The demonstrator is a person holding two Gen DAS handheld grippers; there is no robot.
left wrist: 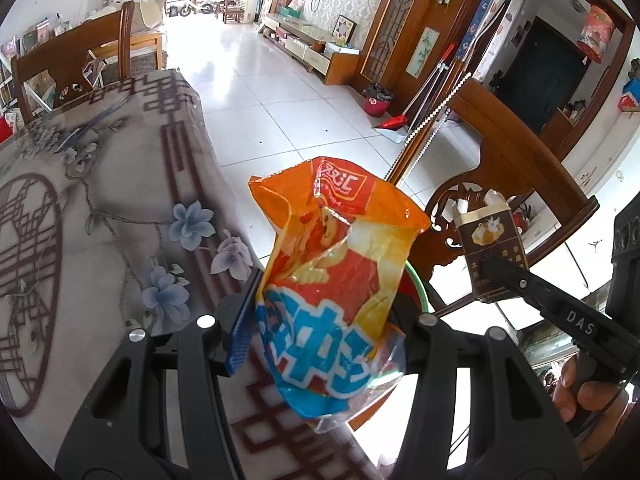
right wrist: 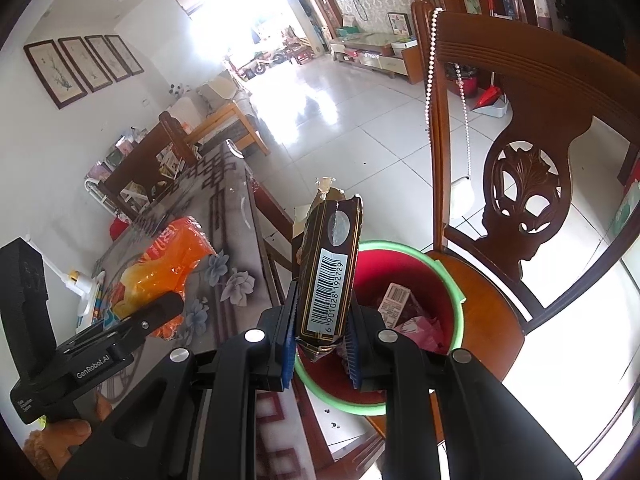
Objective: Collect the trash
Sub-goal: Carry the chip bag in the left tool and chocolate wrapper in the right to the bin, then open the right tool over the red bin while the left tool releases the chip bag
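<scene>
My left gripper (left wrist: 324, 320) is shut on an empty orange and blue snack bag (left wrist: 340, 264), held upright over the table's right edge. The bag also shows in the right wrist view (right wrist: 160, 276). My right gripper (right wrist: 322, 336) is shut on a torn dark brown cigarette pack (right wrist: 328, 272) with a barcode, held above the red trash bin (right wrist: 456, 300) with a green rim. The pack also shows in the left wrist view (left wrist: 490, 240), to the right of the bag. The bin holds several scraps of paper and pink wrapper.
The bin stands on the seat of a carved wooden chair (right wrist: 528, 152) right of the table (left wrist: 100, 208), which has a flowered cloth. A white bead string (right wrist: 430, 64) hangs on the chair back. Another chair (left wrist: 76, 56) stands at the table's far end.
</scene>
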